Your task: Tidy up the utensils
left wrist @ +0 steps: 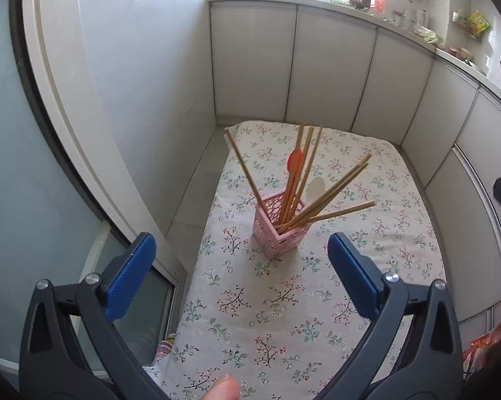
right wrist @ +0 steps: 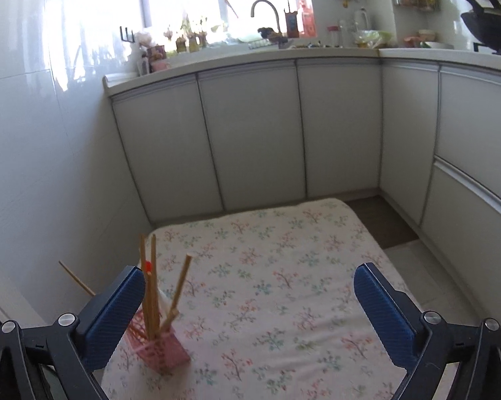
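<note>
The floral tablecloth (left wrist: 283,300) held only the pink holder (left wrist: 278,230), chopsticks (left wrist: 297,180) and spoons inside. My left gripper (left wrist: 242,266) and right gripper (right wrist: 247,303) hung released near it; sorting looked finished, so withdrawal seemed next.

The left wrist view looks forward and down along its hand-held gripper (left wrist: 242,263) from above the near end of the desk (left wrist: 270,316), close to the pink holder (left wrist: 277,233); the right wrist view faces more level from further right, taking in cabinets (right wrist: 250,133) and the window; both share the desk (right wrist: 283,300), the holder (right wrist: 160,350) and the cabinet fronts (left wrist: 327,66).
</note>
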`<state>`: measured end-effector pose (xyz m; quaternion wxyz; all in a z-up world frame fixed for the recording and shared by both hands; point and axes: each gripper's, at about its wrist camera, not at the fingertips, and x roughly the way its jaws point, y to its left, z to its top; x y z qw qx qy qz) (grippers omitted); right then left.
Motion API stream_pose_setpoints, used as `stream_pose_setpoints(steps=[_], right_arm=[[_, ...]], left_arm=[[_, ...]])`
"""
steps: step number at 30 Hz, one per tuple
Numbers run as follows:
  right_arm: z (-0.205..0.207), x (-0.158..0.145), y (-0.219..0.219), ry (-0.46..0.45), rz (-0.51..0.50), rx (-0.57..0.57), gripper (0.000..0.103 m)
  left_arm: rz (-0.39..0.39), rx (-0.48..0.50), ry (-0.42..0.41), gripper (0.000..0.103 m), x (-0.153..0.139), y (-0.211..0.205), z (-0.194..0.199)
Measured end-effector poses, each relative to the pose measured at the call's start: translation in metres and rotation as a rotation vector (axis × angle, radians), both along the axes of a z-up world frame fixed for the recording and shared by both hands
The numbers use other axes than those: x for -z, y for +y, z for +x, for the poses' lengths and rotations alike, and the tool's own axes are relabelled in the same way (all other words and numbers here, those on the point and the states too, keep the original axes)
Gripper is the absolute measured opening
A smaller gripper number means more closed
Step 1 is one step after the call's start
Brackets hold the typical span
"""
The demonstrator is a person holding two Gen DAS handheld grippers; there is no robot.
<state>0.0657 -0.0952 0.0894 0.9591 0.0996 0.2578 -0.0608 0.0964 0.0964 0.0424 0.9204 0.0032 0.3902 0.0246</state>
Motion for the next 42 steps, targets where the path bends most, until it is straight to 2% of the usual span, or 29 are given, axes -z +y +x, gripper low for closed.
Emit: stream_pose_setpoints(steps=[2, 4, 7, 15, 22, 42], right_arm=[[-0.016, -0.006, -0.008, 0.054, -0.031, 0.004, 0.103], [-0.036, -0.013, -0.011, 0.066, -0.079, 0.019, 0.103], [-0.062, -0.025, -0.018, 0.068, -0.099, 0.043, 0.103], [-0.109, -0.043, -0.033, 0.025, -0.099, 0.06, 0.103], [-0.111, -0.043, -0.042, 0.034, -0.086, 0.061, 0.103], [-0.109, -0.04, -0.043, 0.03, -0.075, 0.061, 0.103]], left_arm=[[0.014, 0.027, -0.037, 0.102, -0.019, -0.012, -0.014], [0.013, 0.058, -0.07, 0.102, -0.037, -0.023, -0.029], [0.028, 0.09, -0.122, 0.103, -0.055, -0.038, -0.049], [0.015, 0.139, -0.179, 0.103, -0.06, -0.055, -0.078], [0.009, 0.154, -0.201, 0.103, -0.062, -0.07, -0.086], [0.022, 0.166, -0.169, 0.103, -0.054, -0.081, -0.085]])
